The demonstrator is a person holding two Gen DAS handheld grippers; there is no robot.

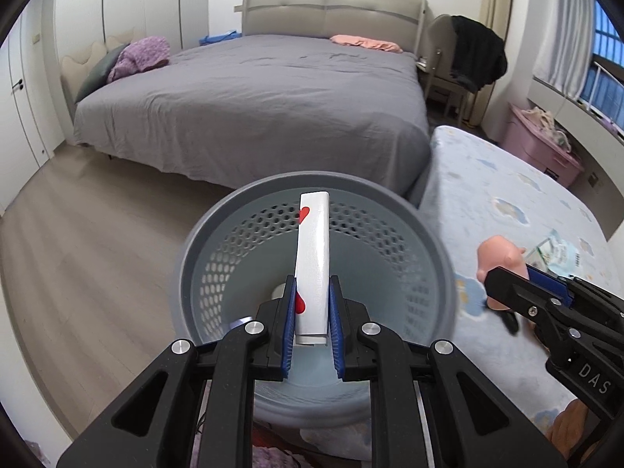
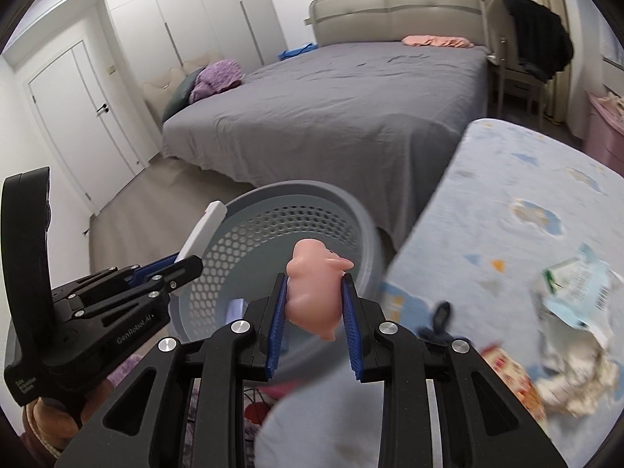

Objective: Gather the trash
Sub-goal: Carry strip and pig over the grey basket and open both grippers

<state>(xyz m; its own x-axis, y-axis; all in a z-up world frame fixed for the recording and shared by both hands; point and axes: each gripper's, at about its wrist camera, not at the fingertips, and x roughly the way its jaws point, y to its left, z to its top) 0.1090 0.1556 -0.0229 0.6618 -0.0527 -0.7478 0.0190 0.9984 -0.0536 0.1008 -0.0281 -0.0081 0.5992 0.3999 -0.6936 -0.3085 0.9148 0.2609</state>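
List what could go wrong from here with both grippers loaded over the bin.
1. The white box juts far beyond the left gripper, held near one end; it may pivot and hit the bin rim on release.
2. The right gripper holds the pig near the bin's edge beside the small bed; an early drop could miss.
3. The grippers are close and could collide.

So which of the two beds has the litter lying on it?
The small bed with the light blue cloud-print sheet, nearest the bin; crumpled wrappers lie on it. The big grey bed holds only cloth items, as far as shows.
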